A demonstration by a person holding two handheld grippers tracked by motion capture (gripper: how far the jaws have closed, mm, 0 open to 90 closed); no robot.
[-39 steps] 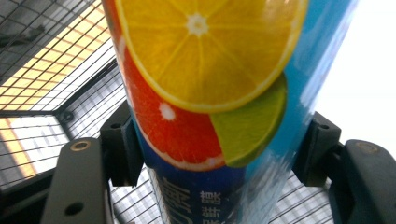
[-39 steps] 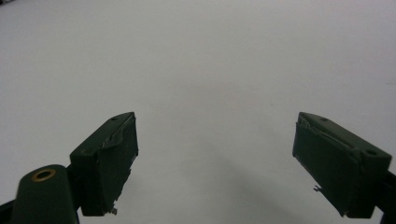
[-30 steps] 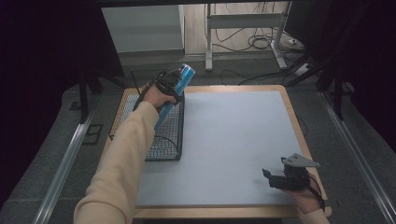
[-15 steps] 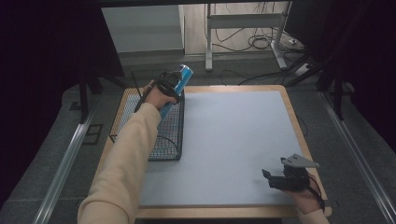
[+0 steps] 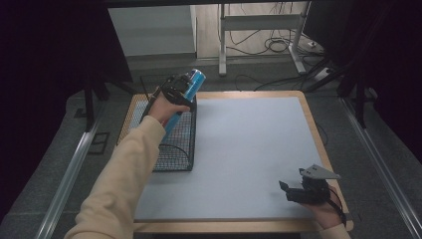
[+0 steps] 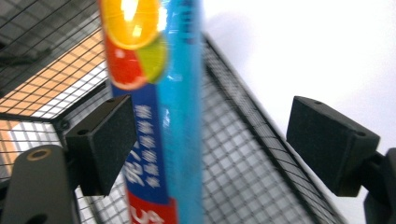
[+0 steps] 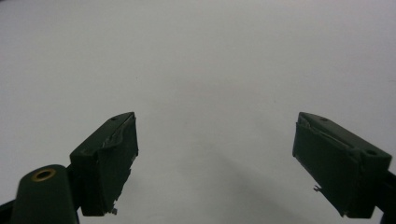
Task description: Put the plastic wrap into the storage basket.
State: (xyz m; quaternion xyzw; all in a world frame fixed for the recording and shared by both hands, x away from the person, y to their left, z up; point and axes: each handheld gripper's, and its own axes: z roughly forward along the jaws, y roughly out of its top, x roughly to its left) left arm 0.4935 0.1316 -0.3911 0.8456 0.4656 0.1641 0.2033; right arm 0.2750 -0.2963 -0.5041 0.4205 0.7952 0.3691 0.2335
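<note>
Lying flat over a wooden worktop (image 5: pixel 318 134): a big pale grey mat (image 5: pixel 249 154), reaching almost to every edge. Sitting along the left edge, up toward the far left corner: a black wire basket (image 5: pixel 175 149), with its right wall standing just beside the mat. Leaning tilted over the basket's far right corner: a tall blue can (image 5: pixel 181 102) with fruit pictures on it, top end pointing away toward the far edge. Hanging around the can near its top: the left gripper (image 5: pixel 175 92), held by a hand in a long cream sleeve (image 5: pixel 124 174). In the left gripper view, spreading wide: both jaws, with the can (image 6: pixel 159 107) up against the left pad and well apart from the right one, not pinching it. Blocking much of the basket mesh (image 6: pixel 243 168) there: the can. Resting near the near right corner: the right gripper (image 5: pixel 290 190), jaws spreading wide over bare mat (image 7: pixel 196 70), holding nothing. Trailing on the floor past the far edge: cables (image 5: pixel 278 46) by metal table legs (image 5: pixel 222 37).
</note>
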